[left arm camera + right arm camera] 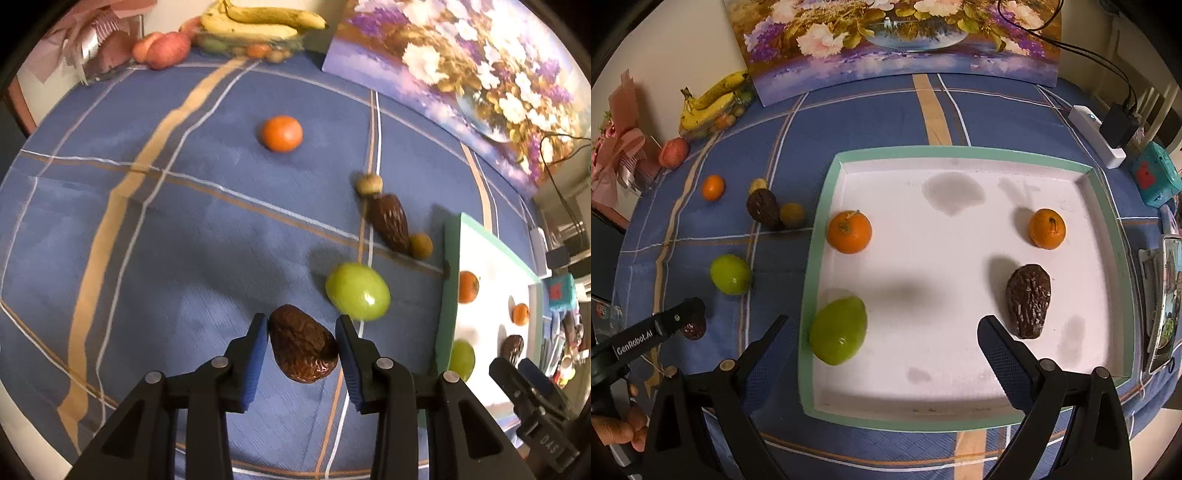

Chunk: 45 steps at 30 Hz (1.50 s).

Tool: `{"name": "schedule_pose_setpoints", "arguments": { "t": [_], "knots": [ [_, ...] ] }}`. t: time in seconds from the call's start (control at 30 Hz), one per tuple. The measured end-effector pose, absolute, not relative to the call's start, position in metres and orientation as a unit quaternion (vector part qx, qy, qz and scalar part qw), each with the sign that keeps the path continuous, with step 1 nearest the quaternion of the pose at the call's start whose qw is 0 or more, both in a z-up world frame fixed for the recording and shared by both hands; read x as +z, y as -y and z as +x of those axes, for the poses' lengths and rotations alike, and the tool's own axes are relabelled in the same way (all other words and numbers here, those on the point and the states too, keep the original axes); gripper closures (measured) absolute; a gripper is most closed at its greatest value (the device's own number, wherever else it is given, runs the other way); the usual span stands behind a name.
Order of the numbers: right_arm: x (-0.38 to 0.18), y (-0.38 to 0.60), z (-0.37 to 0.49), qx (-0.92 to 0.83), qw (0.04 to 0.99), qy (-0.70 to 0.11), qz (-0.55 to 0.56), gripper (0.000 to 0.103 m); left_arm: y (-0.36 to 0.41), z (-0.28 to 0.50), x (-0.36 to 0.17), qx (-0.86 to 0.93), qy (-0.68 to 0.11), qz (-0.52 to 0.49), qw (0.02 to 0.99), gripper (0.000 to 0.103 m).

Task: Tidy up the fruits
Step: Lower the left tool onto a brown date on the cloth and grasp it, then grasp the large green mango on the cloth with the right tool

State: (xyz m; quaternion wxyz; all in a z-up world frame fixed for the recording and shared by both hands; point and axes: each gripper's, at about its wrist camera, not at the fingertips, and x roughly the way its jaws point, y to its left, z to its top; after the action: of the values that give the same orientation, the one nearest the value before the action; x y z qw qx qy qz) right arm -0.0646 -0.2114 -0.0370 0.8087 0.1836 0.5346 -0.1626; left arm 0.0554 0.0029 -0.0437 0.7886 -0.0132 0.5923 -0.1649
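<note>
My left gripper (301, 345) has its blue pads on both sides of a dark brown wrinkled avocado (303, 343) on the blue cloth; whether they press it is unclear. A green lime (357, 291), another brown avocado (390, 222), two small brownish fruits (369, 183) (421, 245) and an orange (280, 133) lie loose beyond it. My right gripper (882, 339) is open and empty over the near edge of the white tray (960, 151). The tray holds two oranges (849, 232) (1046, 228), a lime (838, 331) and an avocado (1028, 300). The left gripper (685, 321) also shows in the right wrist view.
Bananas (255, 20) and apples (162, 50) sit at the table's far edge. A flower painting (897, 40) leans against the wall behind the tray. A white power strip (1097, 134) with a black plug and a teal box (1154, 177) lie right of the tray.
</note>
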Motion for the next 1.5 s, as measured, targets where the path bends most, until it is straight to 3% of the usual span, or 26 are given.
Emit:
{"name": "schedule_pose_setpoints", "arguments": {
  "t": [0.83,0.9,1.03,1.1,1.3,1.5],
  "knots": [
    [-0.010,0.175,-0.026,-0.112,0.864,-0.463,0.162,0.006,-0.059,0.112,-0.013,-0.138,-0.545,-0.065,0.824,0.063],
    [-0.009,0.165,-0.019,-0.100,0.868,-0.462,0.154,0.018,-0.067,0.115,-0.011,-0.135,-0.541,-0.072,0.827,0.063],
    [-0.012,0.141,-0.002,-0.070,0.872,-0.465,0.136,0.022,-0.075,0.121,-0.009,-0.132,-0.539,-0.079,0.828,0.063],
    [-0.014,0.129,0.005,-0.057,0.872,-0.469,0.127,0.031,-0.078,0.124,-0.010,-0.130,-0.541,-0.080,0.827,0.063],
    [-0.029,0.105,0.024,-0.035,0.865,-0.488,0.109,0.040,-0.084,0.132,-0.014,-0.124,-0.545,-0.083,0.825,0.063],
    [-0.050,0.096,0.037,-0.033,0.852,-0.513,0.103,0.041,-0.083,0.139,-0.020,-0.121,-0.552,-0.079,0.821,0.063]
  ]
}}
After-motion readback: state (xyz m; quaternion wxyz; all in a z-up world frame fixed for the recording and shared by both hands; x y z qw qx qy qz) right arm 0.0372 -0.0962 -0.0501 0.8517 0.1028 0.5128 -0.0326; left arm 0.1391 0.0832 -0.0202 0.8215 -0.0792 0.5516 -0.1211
